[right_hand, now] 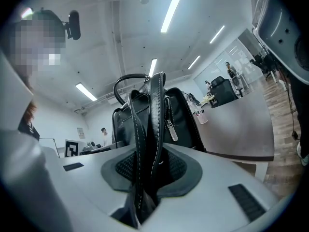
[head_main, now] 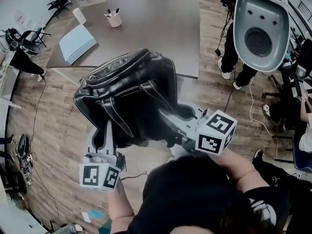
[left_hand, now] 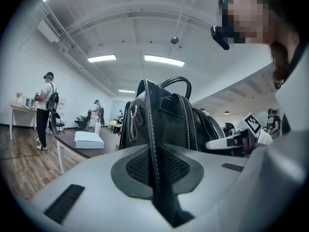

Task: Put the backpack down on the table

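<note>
A black leather backpack (head_main: 129,89) with white stitching hangs in the air over the wooden floor, just short of the front edge of the brown table (head_main: 161,28). My left gripper (head_main: 108,130) comes in from below left and is shut on one black strap (left_hand: 153,129). My right gripper (head_main: 168,116) reaches in from the right and is shut on a doubled strap (right_hand: 153,129). In the left gripper view the backpack (left_hand: 166,120) stands upright beyond the jaws, with the right gripper (left_hand: 239,140) beside it. In the right gripper view the backpack (right_hand: 159,112) fills the middle, with the table (right_hand: 241,124) behind it.
On the table lie a white box (head_main: 77,43), a pink pen cup (head_main: 114,19) and a white cylinder (head_main: 79,16). A grey moulded shell (head_main: 261,28) hangs at the right, with a person's legs (head_main: 234,62) beside it. Other people stand far off in the room.
</note>
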### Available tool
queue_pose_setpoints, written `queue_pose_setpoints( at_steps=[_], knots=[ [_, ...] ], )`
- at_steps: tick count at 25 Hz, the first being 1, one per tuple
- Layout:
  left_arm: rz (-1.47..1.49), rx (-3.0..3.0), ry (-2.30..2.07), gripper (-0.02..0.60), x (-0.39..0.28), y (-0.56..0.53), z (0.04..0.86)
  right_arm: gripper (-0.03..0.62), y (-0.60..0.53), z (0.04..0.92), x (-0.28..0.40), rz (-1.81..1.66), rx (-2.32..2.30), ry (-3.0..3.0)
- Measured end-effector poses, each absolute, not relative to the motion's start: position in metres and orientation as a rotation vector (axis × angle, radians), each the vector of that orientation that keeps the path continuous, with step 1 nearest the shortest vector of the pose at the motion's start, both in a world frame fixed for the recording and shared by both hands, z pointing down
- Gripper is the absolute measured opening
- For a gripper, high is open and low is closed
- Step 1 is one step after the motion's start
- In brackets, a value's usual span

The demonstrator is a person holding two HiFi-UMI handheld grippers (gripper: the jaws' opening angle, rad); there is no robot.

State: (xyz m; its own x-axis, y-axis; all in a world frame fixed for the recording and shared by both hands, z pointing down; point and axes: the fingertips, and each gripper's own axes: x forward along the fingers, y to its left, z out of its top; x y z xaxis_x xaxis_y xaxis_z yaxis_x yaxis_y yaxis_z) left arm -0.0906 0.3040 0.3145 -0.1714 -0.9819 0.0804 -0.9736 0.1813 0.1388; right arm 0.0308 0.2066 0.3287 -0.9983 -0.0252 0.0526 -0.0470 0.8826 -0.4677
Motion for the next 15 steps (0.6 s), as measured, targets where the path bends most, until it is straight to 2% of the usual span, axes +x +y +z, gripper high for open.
queue_pose_setpoints(
  at_steps=[8, 15],
  knots=[
    [-0.093, 1.924, -2.313, 0.058, -0.092, 0.293, 0.306, 0.106, 0.193, 0.32, 0.028, 0.706, 0.042, -3.032],
    [-0.068, 1.932, -2.344, 0.058, -0.112, 0.192, 0.273, 0.106, 0.091, 0.291, 0.006, 0.709, 0.013, -3.079]
  ],
)
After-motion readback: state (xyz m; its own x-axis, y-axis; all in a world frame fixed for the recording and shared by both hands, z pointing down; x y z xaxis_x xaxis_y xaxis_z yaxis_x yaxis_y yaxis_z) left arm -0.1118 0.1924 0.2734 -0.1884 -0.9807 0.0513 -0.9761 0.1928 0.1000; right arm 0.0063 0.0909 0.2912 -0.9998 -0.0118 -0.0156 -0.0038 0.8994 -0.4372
